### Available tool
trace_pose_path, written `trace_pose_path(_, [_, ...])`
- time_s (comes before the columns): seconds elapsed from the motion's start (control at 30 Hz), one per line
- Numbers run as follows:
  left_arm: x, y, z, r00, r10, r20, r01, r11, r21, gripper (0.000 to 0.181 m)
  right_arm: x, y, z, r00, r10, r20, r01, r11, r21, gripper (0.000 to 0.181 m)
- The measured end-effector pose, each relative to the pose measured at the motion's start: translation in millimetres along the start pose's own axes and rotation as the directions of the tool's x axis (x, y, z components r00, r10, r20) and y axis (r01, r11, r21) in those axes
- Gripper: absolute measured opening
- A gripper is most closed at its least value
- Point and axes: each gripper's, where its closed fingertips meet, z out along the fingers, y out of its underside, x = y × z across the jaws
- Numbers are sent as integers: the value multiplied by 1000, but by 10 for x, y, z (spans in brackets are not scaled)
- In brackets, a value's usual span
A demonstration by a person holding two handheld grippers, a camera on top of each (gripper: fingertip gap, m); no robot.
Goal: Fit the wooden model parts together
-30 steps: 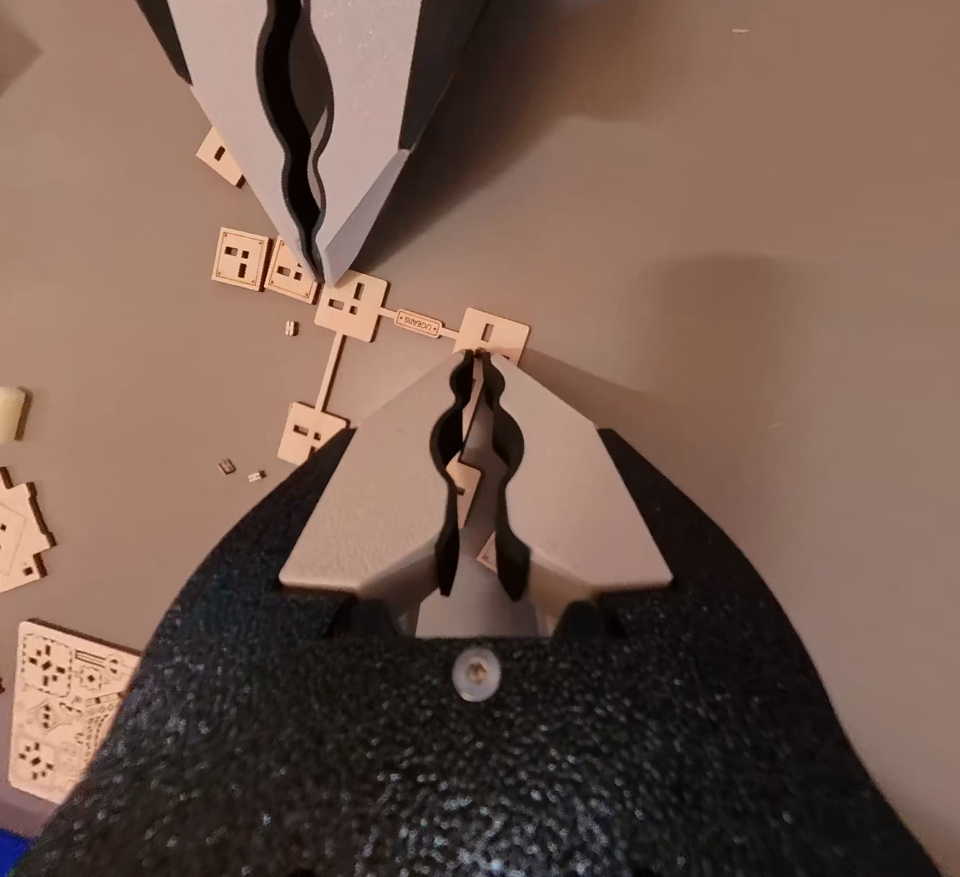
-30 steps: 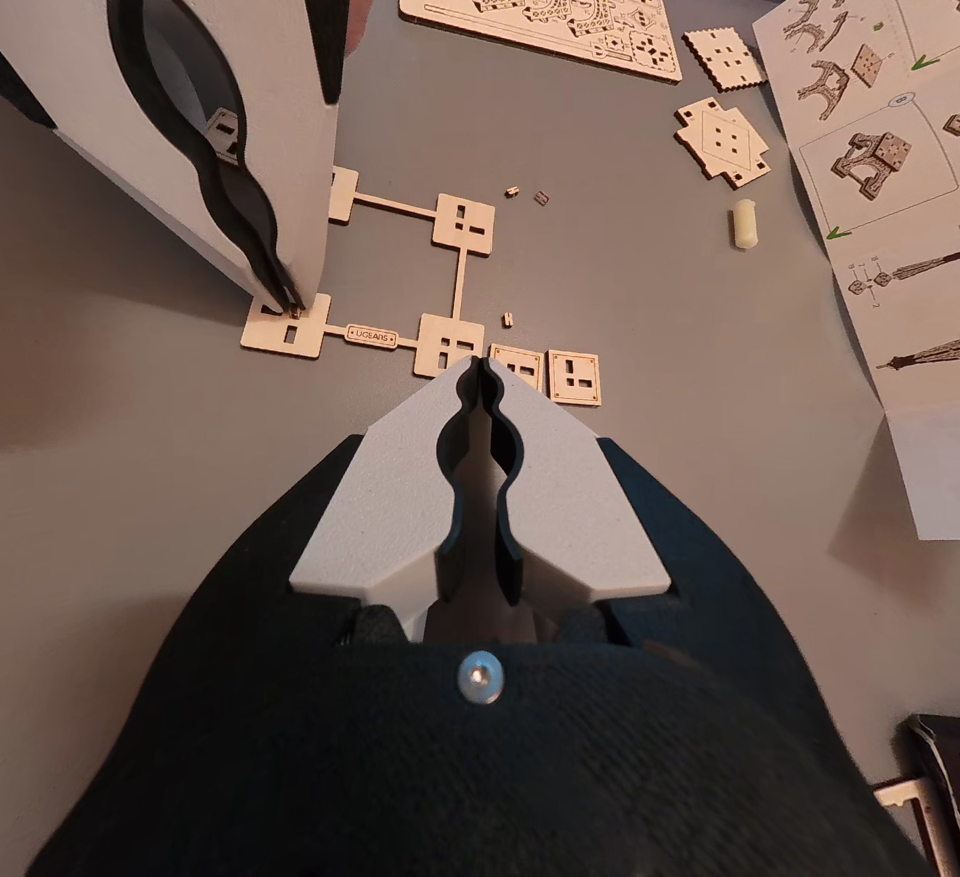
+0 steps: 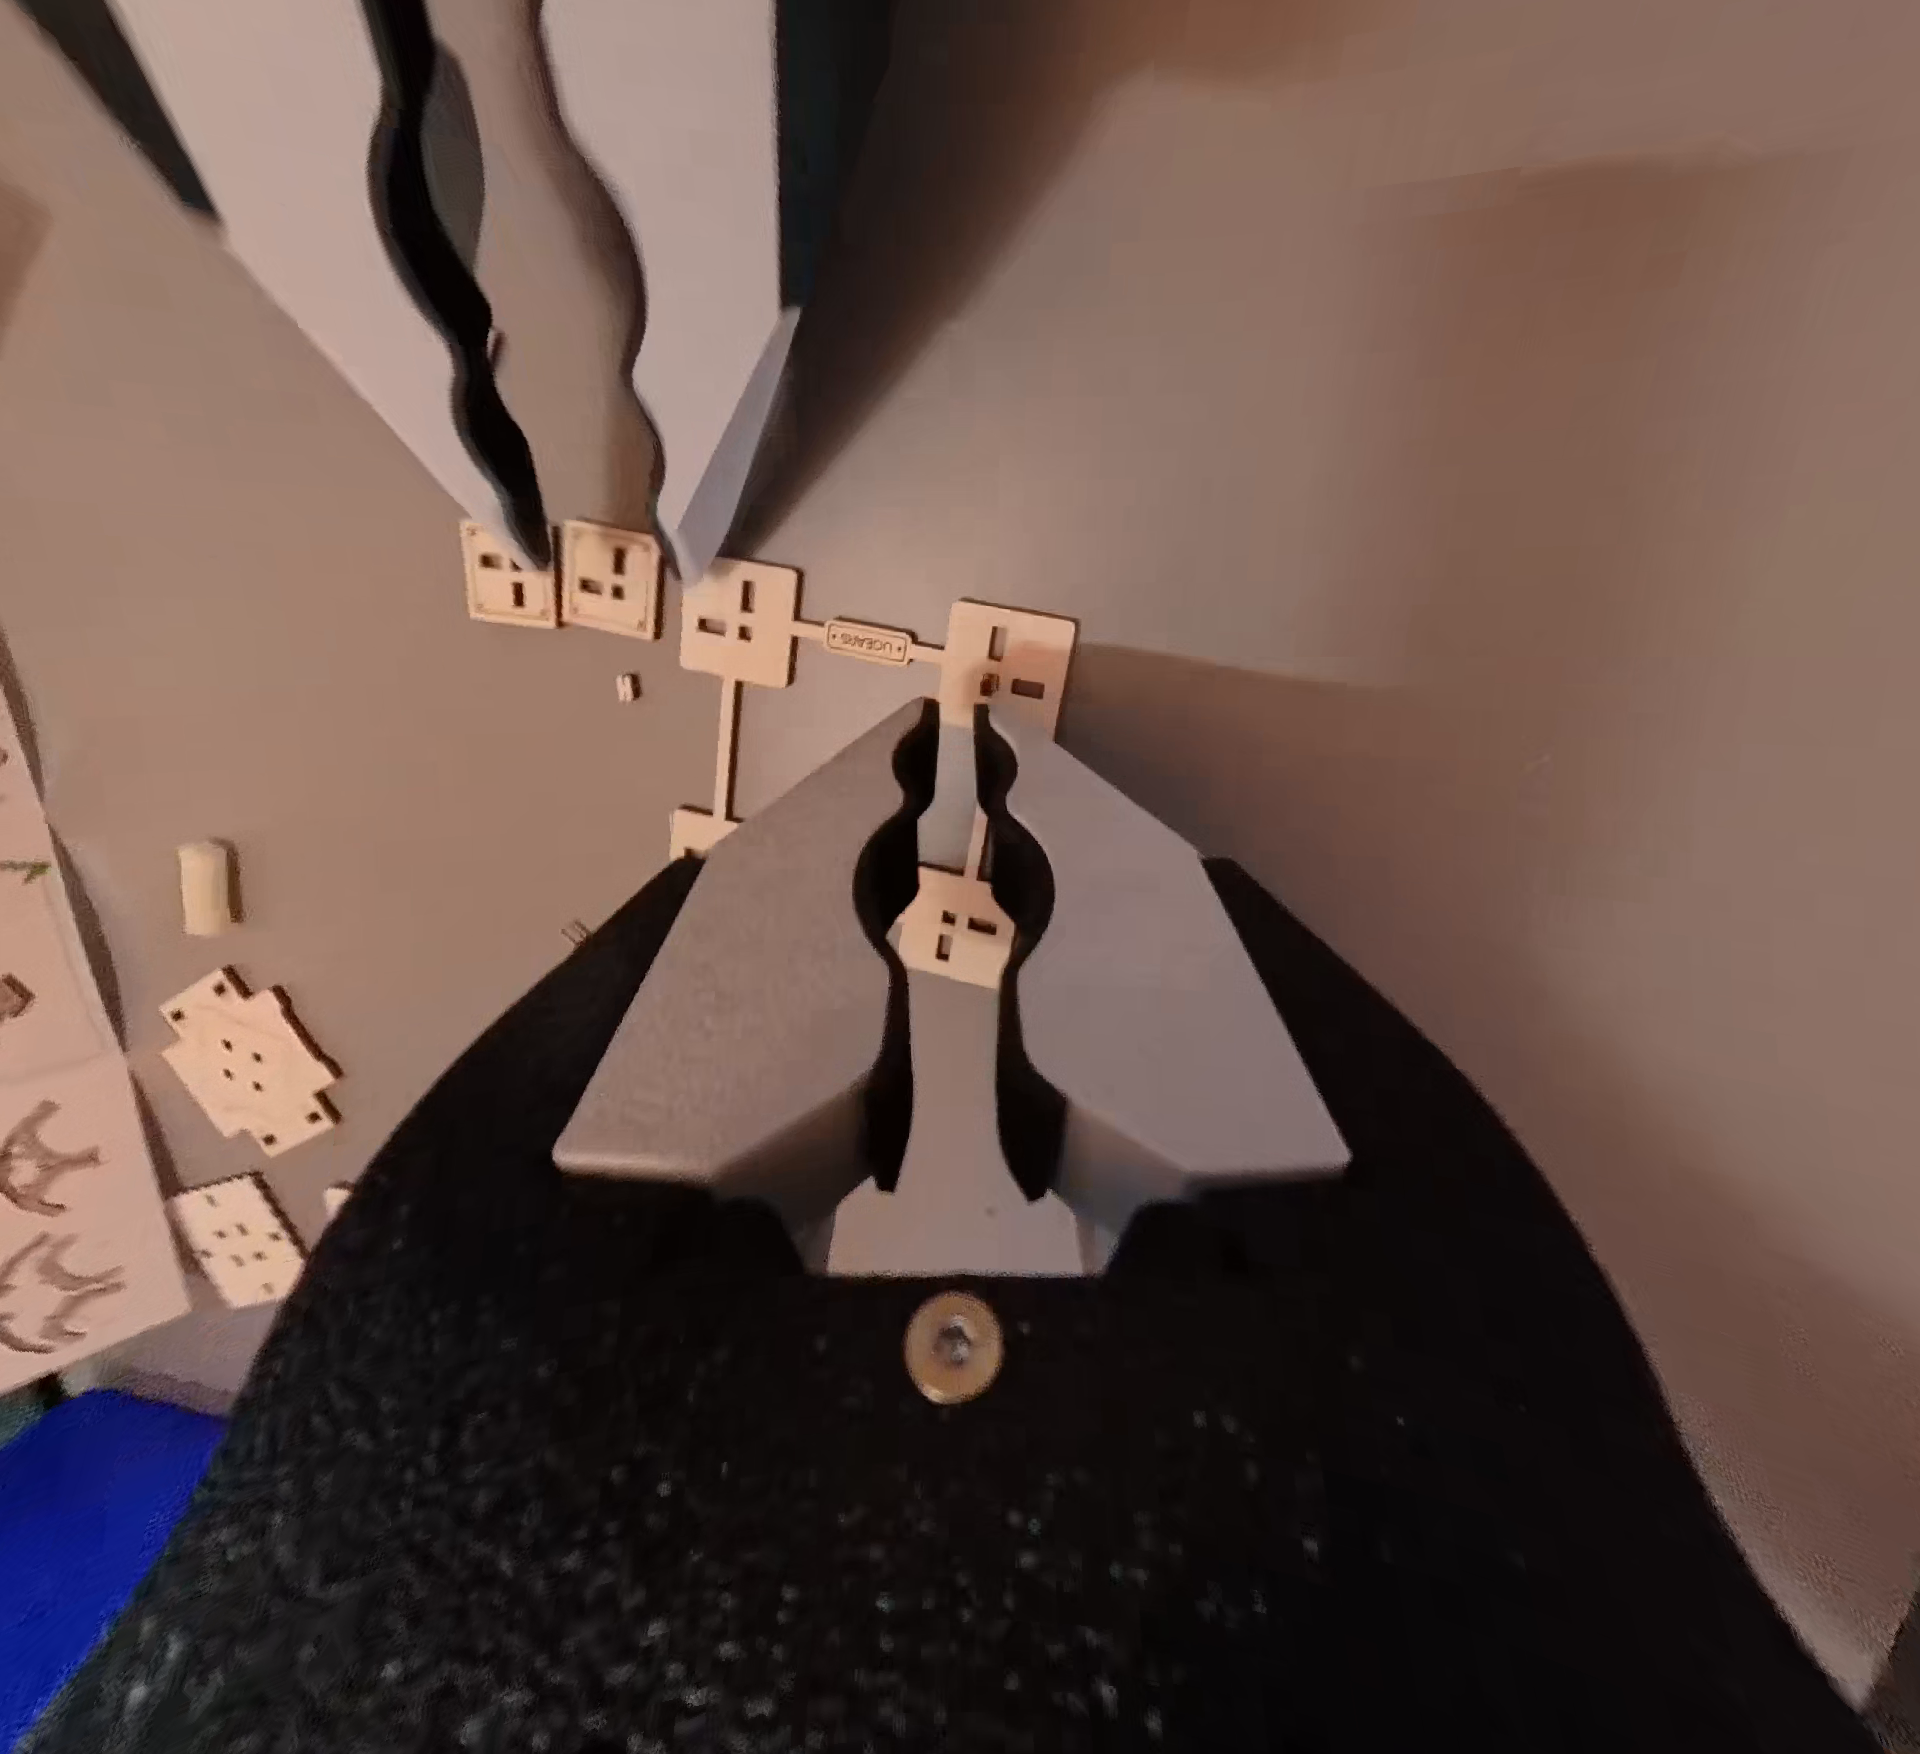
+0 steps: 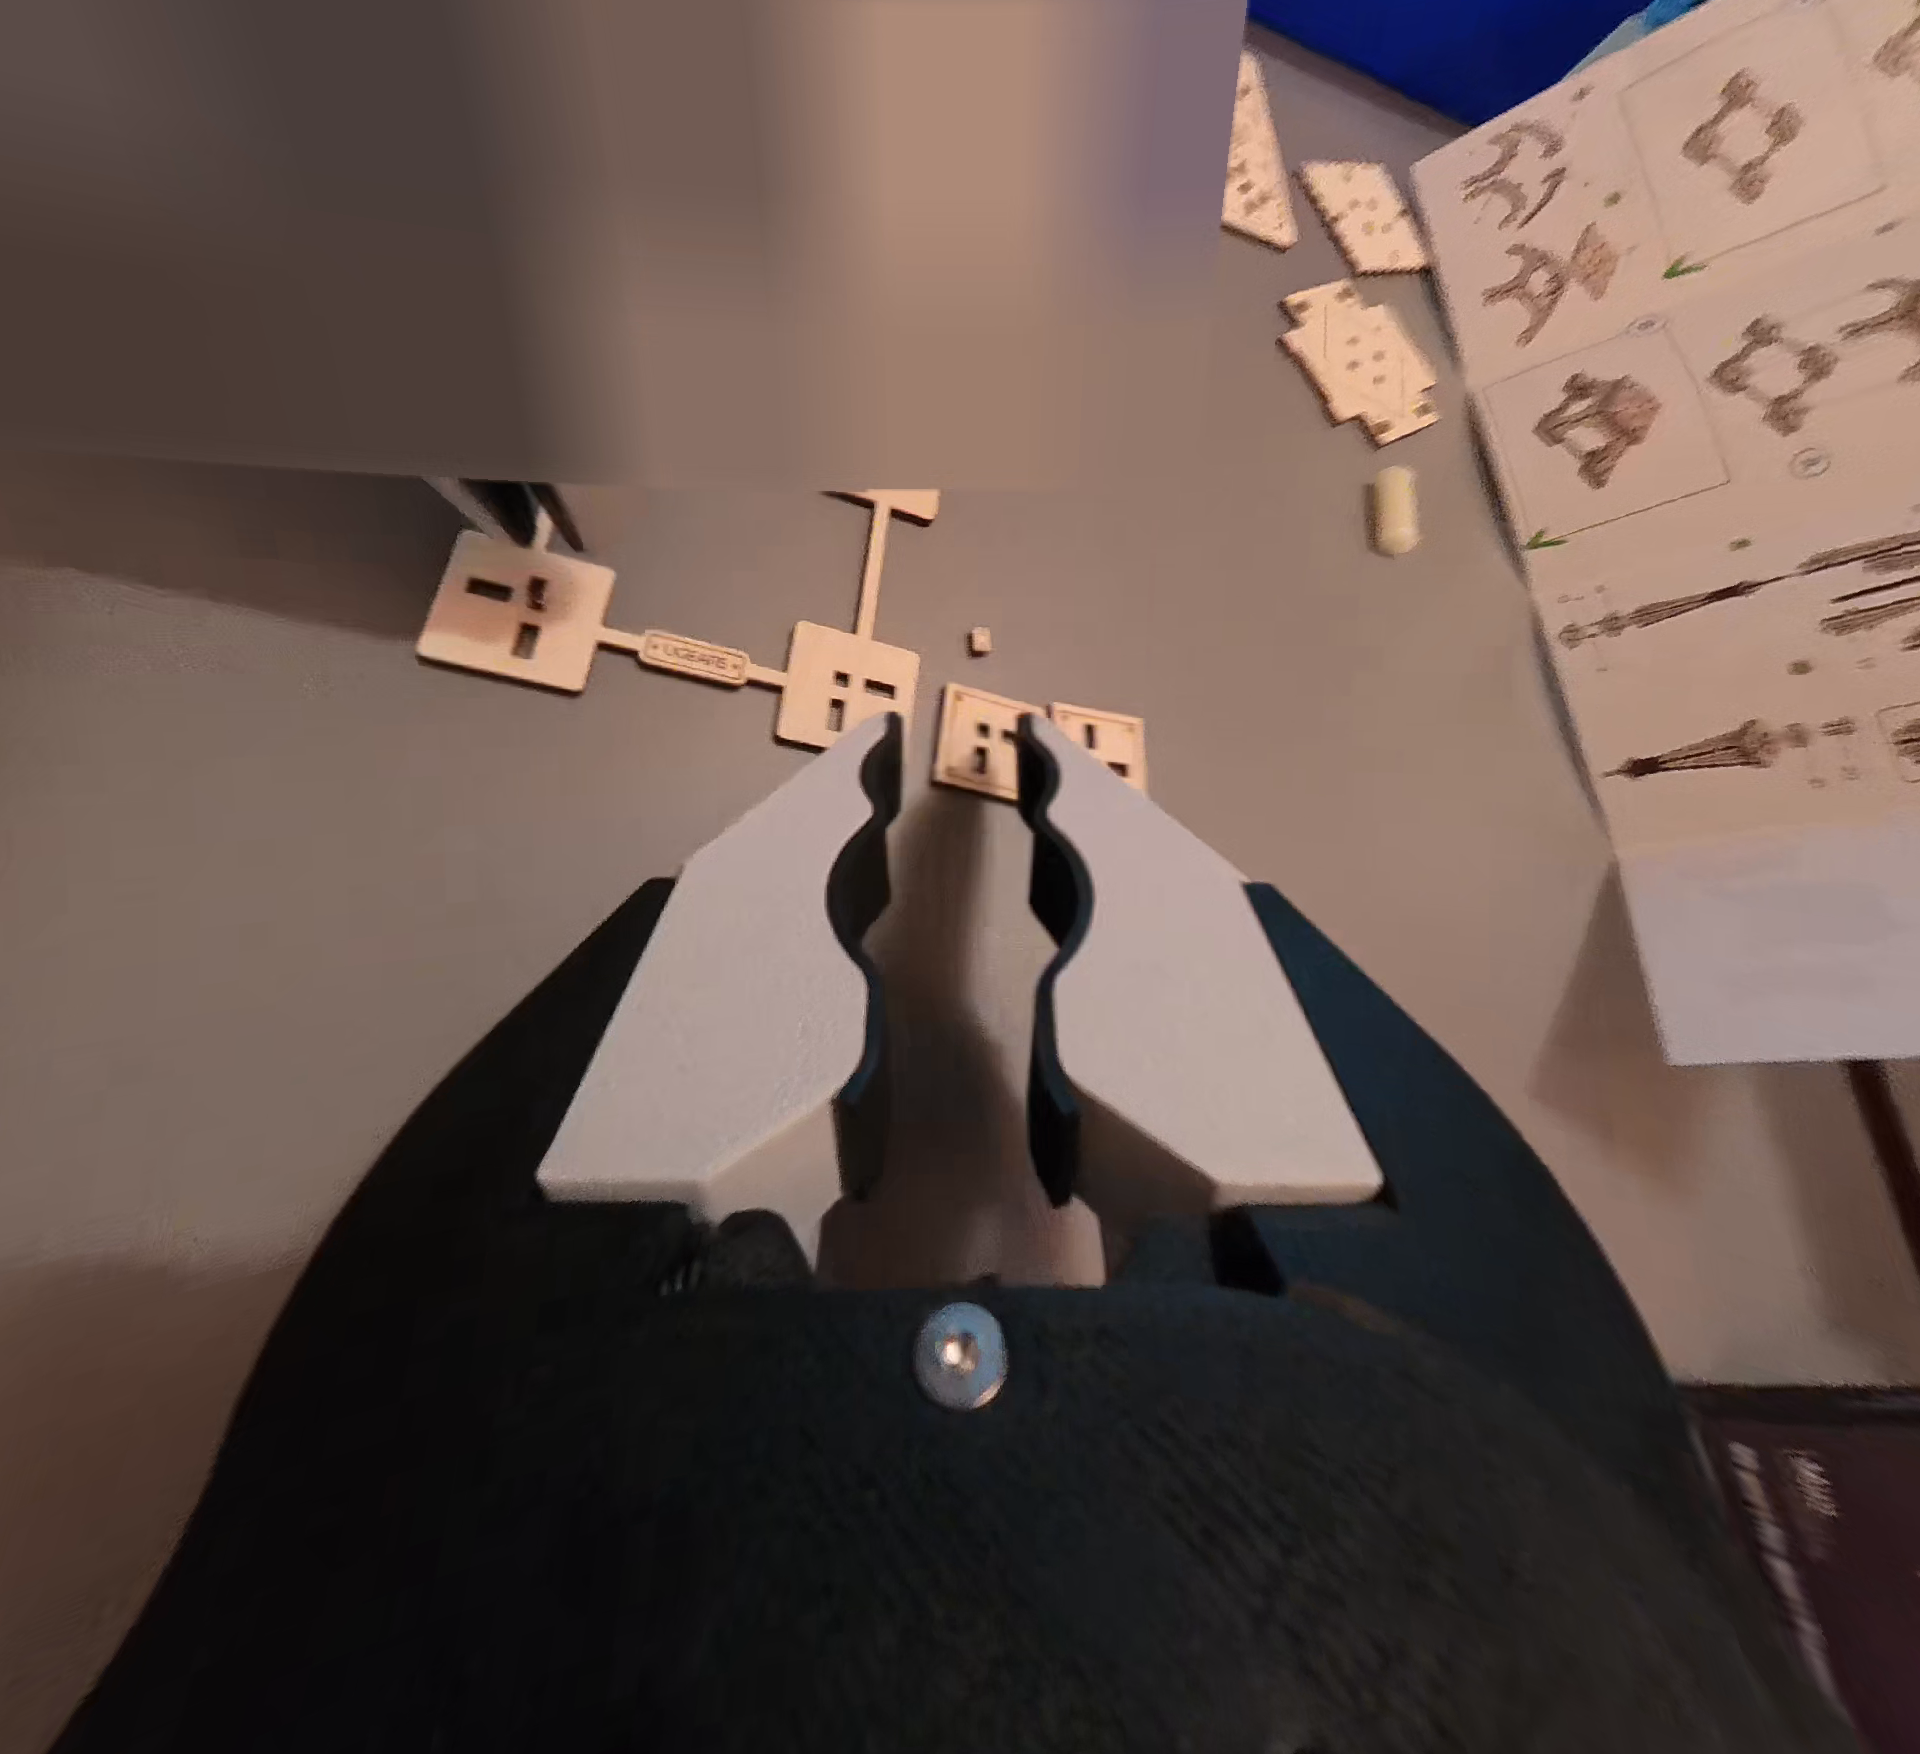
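**Two claws over the wooden frame**

The left claw [image 3: 958, 715] stands slightly parted with nothing between its fingers; its tips hover at a corner square of the wooden frame [image 3: 740, 626], a flat piece of four slotted squares joined by thin bars, lying on the grey worktop [image 3: 1455, 769]. The right claw [image 4: 958, 730] is open wider and holds nothing; its fingertips straddle a loose square tile [image 4: 982, 743] that lies just beside the frame's nearest corner, with a second loose tile [image 4: 1101, 743] touching it on the far side. In the left wrist view the right claw's tips come down on these two tiles. A tiny wooden bit [image 4: 977, 639] lies near the frame. Further off are a small pale cylinder [image 4: 1392, 509], notched wooden plates [image 4: 1356, 359] and a printed instruction sheet [image 4: 1714, 457]. A blurred patch hides the upper left of the right wrist view.
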Motion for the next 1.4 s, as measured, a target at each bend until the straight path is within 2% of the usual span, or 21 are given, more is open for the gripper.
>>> trace_pose_path(0.03, [-15,0,-25,999,-32,15,31,999,40,3,51,-32,-60,999,-16,-29,17,999,28,24])
trace_pose_path(0.13, [-32,17,-72,994,-106,37,100,985,140,0,197,-250,-393,995,-1,-103,17,988,154,26])
trace_pose_path(0.17, [-23,18,-75,992,-119,34,111,979,169,0,141,-352,-519,997,2,-79,15,978,207,9])
trace_pose_path(0.2, [-7,19,-69,992,-123,26,116,975,191,0,18,-464,-631,999,-25,-45,36,964,263,0])
trace_pose_path(0.27, [3,48,-46,992,-124,21,117,972,204,0,-224,-627,-753,985,-143,-94,166,926,338,0])
trace_pose_path(0.33, [9,57,-30,994,-104,18,98,973,211,3,-504,-565,-659,952,-281,-119,304,915,266,0])
trace_pose_path(0.43, [-3,43,-13,996,-91,-2,89,969,231,4,-677,-453,-481,891,-419,-176,445,882,152,0])
trace_pose_path(0.53, [-3,27,12,996,-84,-38,91,964,250,4,-786,-354,-318,891,-441,-108,452,884,118,0])
trace_pose_path(0.8, [23,22,60,997,-15,-82,36,967,251,1,-746,-254,-135,853,-514,-88,518,855,35,0])
trace_pose_path(1.03, [65,5,107,993,27,-119,2,972,236,0,-764,-206,-102,850,-523,-57,525,851,15,0])
trace_pose_path(1.27, [61,17,110,991,61,-119,-38,983,181,0,-764,-201,-101,861,-506,-47,507,862,18,0])
trace_pose_path(1.4, [62,30,108,987,94,-129,-83,993,87,0,-764,-199,-97,850,-525,-45,525,851,-6,0])
